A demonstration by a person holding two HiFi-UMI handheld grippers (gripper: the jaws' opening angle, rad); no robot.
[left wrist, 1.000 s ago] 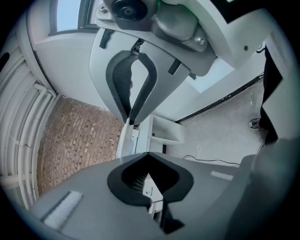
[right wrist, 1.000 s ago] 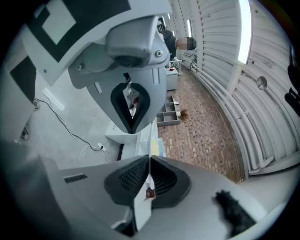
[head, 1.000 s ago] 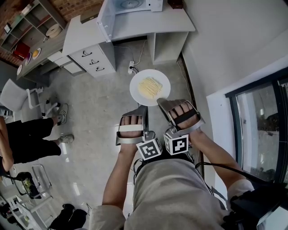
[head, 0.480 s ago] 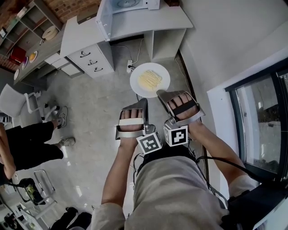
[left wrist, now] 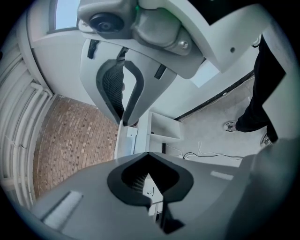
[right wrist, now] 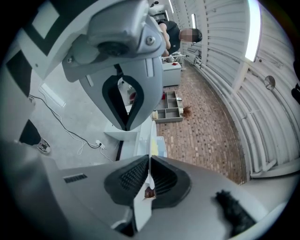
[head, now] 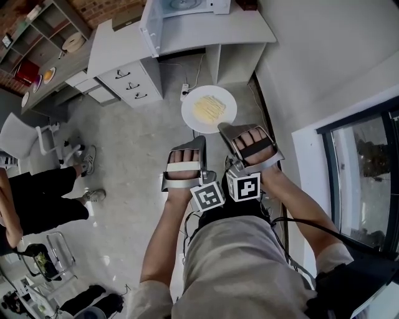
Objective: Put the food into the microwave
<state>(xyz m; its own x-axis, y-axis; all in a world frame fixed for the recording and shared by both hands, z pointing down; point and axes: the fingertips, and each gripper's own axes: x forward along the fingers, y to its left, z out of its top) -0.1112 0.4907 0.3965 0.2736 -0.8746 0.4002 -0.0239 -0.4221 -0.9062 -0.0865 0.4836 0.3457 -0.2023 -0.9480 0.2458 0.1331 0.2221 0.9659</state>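
Observation:
A white plate [head: 191,116] carrying pale yellow food [head: 207,109] hangs above the floor, level, in front of the white desk [head: 212,34]. My right gripper [head: 222,128] is shut on the plate's near rim. In the right gripper view the plate [right wrist: 150,140] shows edge-on between the pads of my right gripper [right wrist: 140,145]. To its left, my left gripper [head: 201,142] is shut and holds nothing, just short of the plate. My left gripper [left wrist: 136,138] shows no object between its jaws. The microwave [head: 187,6] stands on the desk with its door [head: 149,28] swung open.
A white drawer unit [head: 134,78] stands left of the desk, with a power strip and cable [head: 185,92] on the floor below. A person [head: 37,193] and a chair [head: 25,134] are at the left. A wall and a dark window [head: 368,180] run along the right.
Both grippers and the plate have moved a little forward, toward the desk with the microwave. The grip on the plate is unchanged.

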